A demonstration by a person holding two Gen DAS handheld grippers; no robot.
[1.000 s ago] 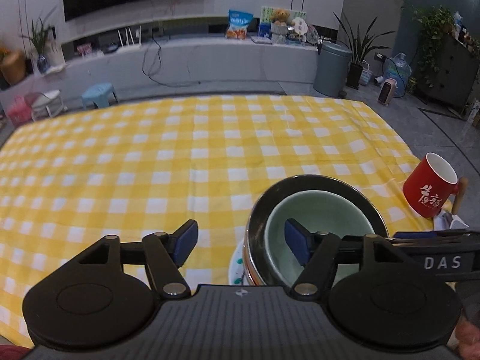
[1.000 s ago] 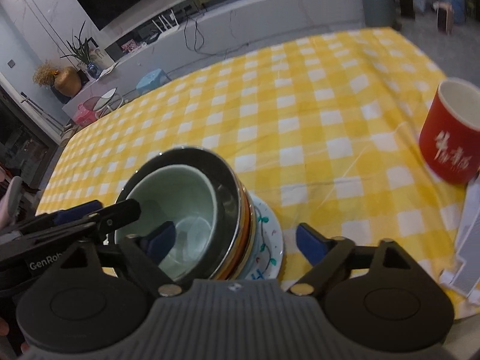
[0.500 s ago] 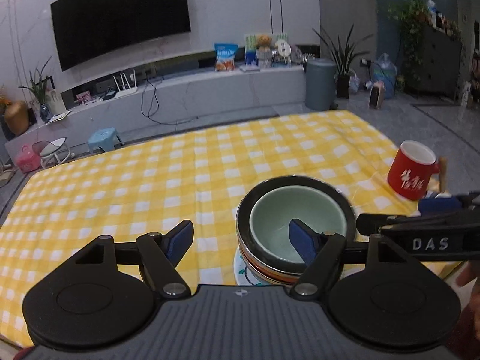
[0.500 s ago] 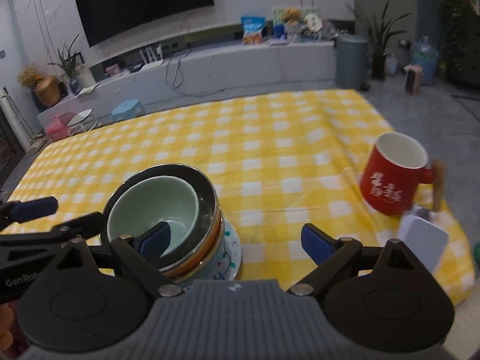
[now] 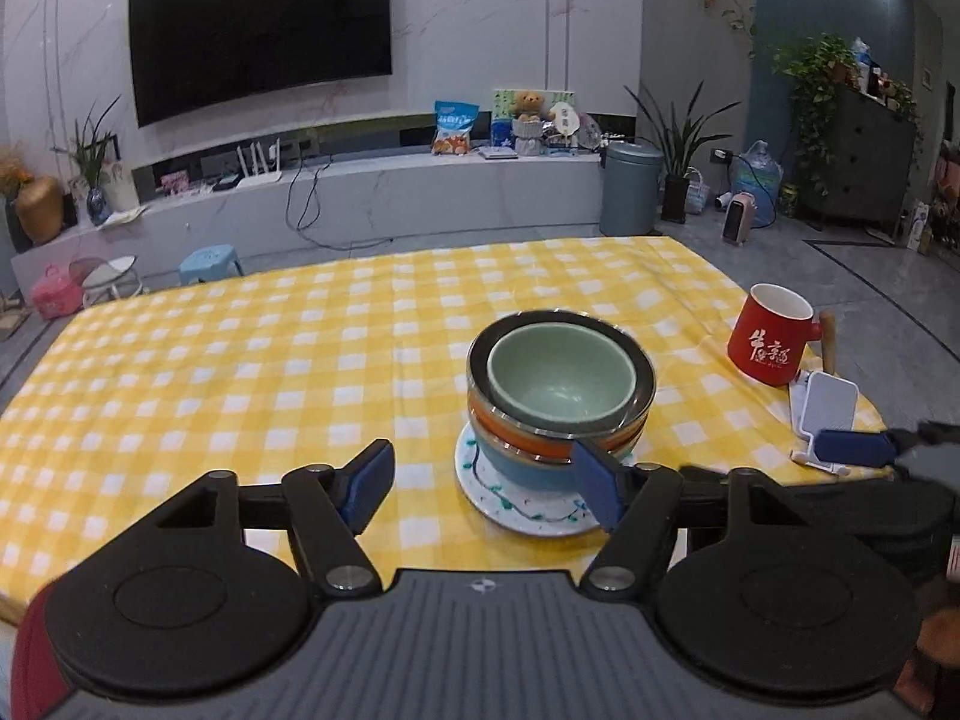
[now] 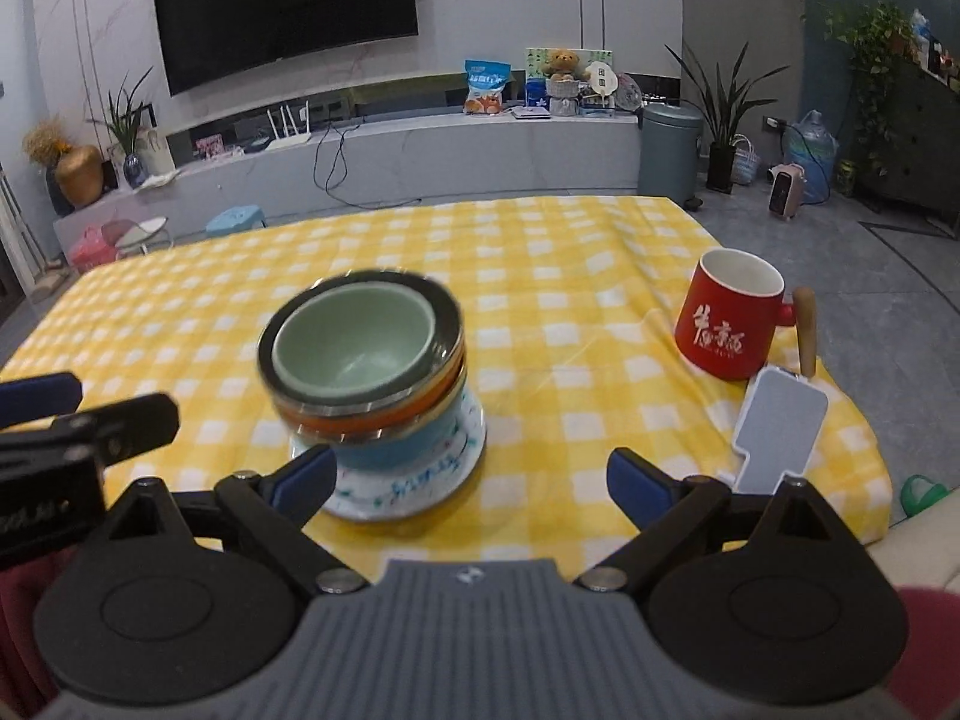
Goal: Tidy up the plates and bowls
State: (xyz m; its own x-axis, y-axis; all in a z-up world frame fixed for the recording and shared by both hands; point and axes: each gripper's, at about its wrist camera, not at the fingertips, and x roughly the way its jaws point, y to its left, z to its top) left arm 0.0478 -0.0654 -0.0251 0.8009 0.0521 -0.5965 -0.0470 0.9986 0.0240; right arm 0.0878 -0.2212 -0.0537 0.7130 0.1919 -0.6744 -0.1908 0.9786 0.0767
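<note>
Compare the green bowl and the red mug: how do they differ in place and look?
The green bowl sits nested at the top of the stack on the white plate; the red mug stands alone on the yellow checked cloth, to the right. The bowl is plain and has no handle; the mug bears white characters and has a wooden handle. Both are upright, look empty, and neither gripper touches them.
</note>
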